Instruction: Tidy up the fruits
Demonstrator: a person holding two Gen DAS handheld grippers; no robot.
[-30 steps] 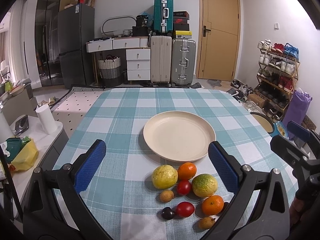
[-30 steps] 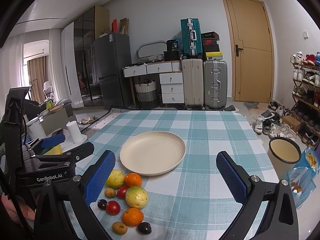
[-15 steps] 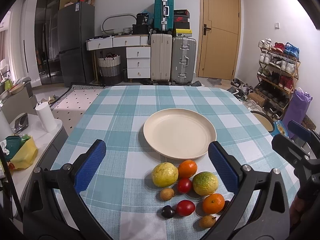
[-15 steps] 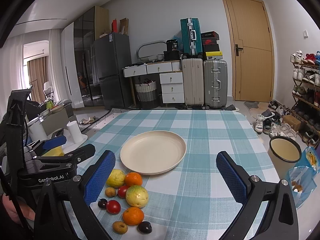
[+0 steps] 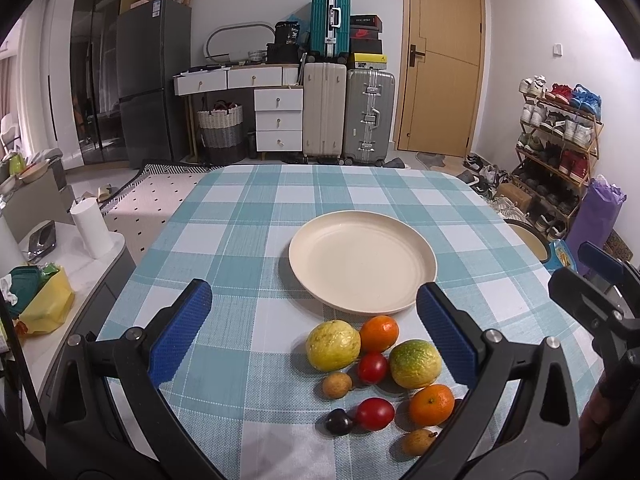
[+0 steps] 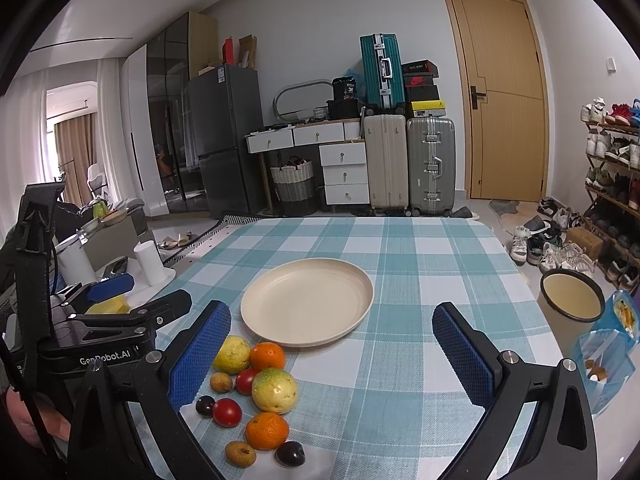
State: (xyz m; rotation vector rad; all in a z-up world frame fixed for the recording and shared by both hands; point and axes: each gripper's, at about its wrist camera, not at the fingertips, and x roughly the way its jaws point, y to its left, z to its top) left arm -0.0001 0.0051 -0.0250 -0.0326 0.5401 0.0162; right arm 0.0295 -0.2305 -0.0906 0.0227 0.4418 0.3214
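On the checked tablecloth (image 5: 248, 216) sits a cream plate (image 5: 362, 260), bare; just near of it the fruit cluster (image 5: 380, 372) lies bunched together; left gripper (image 5: 316, 328) hovers over it, jaws spread wide; right gripper (image 6: 332, 356) alongside, likewise spread, gripping nothing.

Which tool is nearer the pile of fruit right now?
Left. The fruit pile lies between the open left tool fingers, toward its right finger. The open right tool sits off to the pile's right, fruit beside its left finger.
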